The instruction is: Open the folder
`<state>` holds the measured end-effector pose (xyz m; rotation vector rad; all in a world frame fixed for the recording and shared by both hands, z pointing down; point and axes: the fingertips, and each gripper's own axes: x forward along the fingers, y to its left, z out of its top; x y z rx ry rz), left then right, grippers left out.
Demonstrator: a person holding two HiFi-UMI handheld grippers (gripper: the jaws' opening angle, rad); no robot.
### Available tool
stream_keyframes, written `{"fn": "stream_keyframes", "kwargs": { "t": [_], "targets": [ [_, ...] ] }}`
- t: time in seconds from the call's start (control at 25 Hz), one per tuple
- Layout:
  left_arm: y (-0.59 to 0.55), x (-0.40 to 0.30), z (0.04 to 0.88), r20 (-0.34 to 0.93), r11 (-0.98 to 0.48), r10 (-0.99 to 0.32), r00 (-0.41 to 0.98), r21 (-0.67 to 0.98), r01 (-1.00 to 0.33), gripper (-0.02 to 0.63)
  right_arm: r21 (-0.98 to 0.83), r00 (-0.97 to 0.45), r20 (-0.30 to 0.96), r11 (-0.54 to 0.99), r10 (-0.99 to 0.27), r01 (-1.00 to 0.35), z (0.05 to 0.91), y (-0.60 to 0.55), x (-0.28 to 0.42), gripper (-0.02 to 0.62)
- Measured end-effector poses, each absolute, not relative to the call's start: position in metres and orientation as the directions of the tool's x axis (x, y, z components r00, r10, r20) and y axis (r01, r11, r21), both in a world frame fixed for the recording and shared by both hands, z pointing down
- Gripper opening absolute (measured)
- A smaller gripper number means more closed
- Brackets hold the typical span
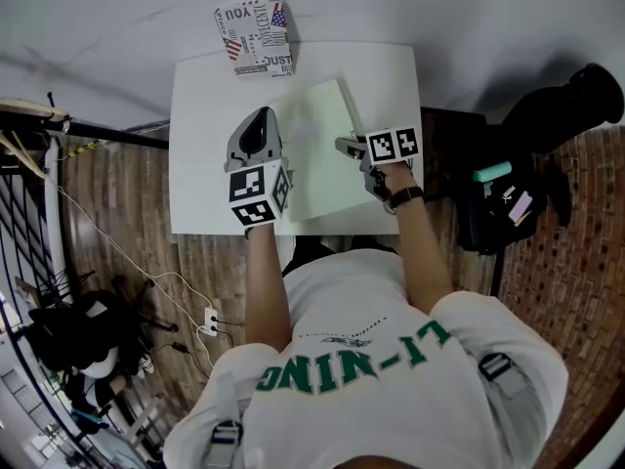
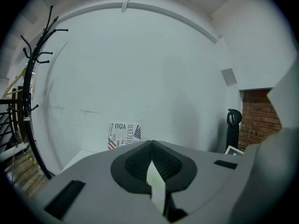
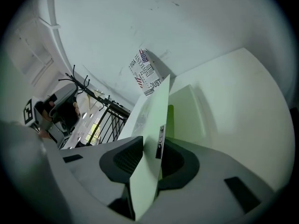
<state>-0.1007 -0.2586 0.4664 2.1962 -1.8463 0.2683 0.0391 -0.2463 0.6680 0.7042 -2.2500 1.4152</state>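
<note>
A pale green folder point(image 1: 317, 145) lies in the middle of the white table point(image 1: 205, 96). My left gripper point(image 1: 262, 115) sits at the folder's left edge; in the left gripper view its jaws point(image 2: 152, 146) are shut, with a thin pale green sheet point(image 2: 156, 183) pinched between the black pads. My right gripper point(image 1: 344, 145) is at the folder's right edge. In the right gripper view the lifted folder cover point(image 3: 154, 120) stands edge-on between the jaws point(image 3: 156, 148), and the pads close on it. The folder's lower leaf point(image 3: 187, 111) lies flat on the table beyond.
A printed box point(image 1: 255, 35) stands at the table's far edge, against the white wall; it also shows as the box point(image 2: 124, 135) and the box point(image 3: 148, 73). A black bag point(image 1: 498, 203) sits on the floor at right. A coat rack point(image 2: 32, 78) and a railing stand at left.
</note>
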Motion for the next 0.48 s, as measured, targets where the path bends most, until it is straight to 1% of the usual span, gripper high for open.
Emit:
{"fn": "stream_keyframes", "kwargs": {
  "t": [0.32,0.48],
  "targets": [
    [-0.251,-0.114,0.458,0.288,-0.138,-0.945,0.154,0.074,-0.988,0.014,-0.668,-0.793,0.577,0.444,-0.198,-0.597,0.638,-0.245,0.019,0.084],
    [-0.245,-0.126,0.452,0.276,-0.11,-0.953,0.125,0.069,-0.992,0.014,-0.666,-0.809,0.556,0.481,-0.19,-0.57,0.62,-0.242,0.001,0.07]
  ]
}}
